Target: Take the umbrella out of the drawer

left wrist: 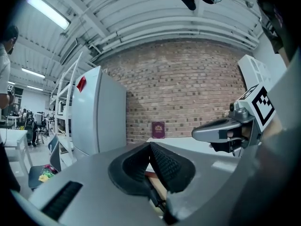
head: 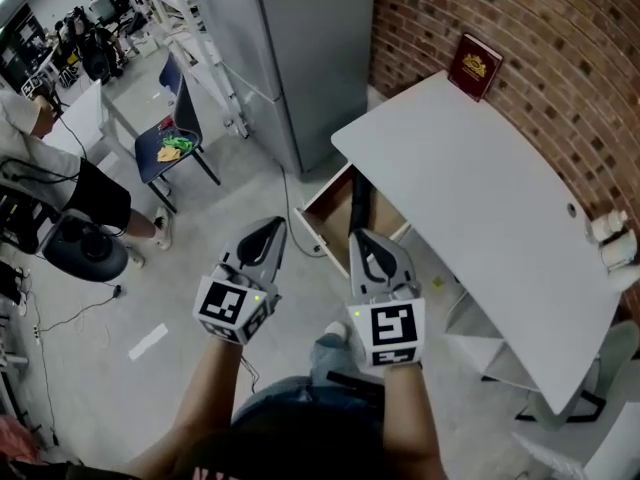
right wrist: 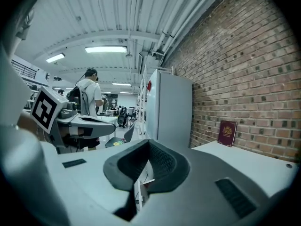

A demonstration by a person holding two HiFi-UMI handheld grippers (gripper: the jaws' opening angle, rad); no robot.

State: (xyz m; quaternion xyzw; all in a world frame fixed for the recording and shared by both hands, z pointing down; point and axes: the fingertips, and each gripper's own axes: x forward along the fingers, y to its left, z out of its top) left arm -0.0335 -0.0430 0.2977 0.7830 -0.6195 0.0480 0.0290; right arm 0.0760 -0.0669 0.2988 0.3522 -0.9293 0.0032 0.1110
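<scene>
Fingertips on the left gripper (left wrist: 150, 147) are pressed together with nothing between them, and the right gripper (right wrist: 148, 144) is the same: its ribbed black pads meet at the tip and hold nothing. From where I stand, the person holds both tools out in front, side by side and roughly level, aimed towards the open wooden-lined drawer (head: 318, 236) that sticks out from under the white rectangular desk (head: 480, 198).

A long dark folded thing (head: 360, 200) lies in that drawer, running from front to back along the side nearer the desk's middle. I take it for the umbrella, though it shows too small to make out a handle or strap. The right gripper's tip sits just short of the drawer's front edge, close to the near end of the dark shape; the left one hangs over the grey floor (head: 200, 228) beside the drawer. A small dark-red booklet (head: 474, 66) leans against the brick wall (head: 560, 58) at the far end of the desk, well away from all this.

By my reckoning this is the approach, with no grasp begun. Next, one set of jaws has to open, dip into the drawer around the umbrella's near end, and close before lifting it clear of the drawer's walls and the underside of the desk.
</scene>
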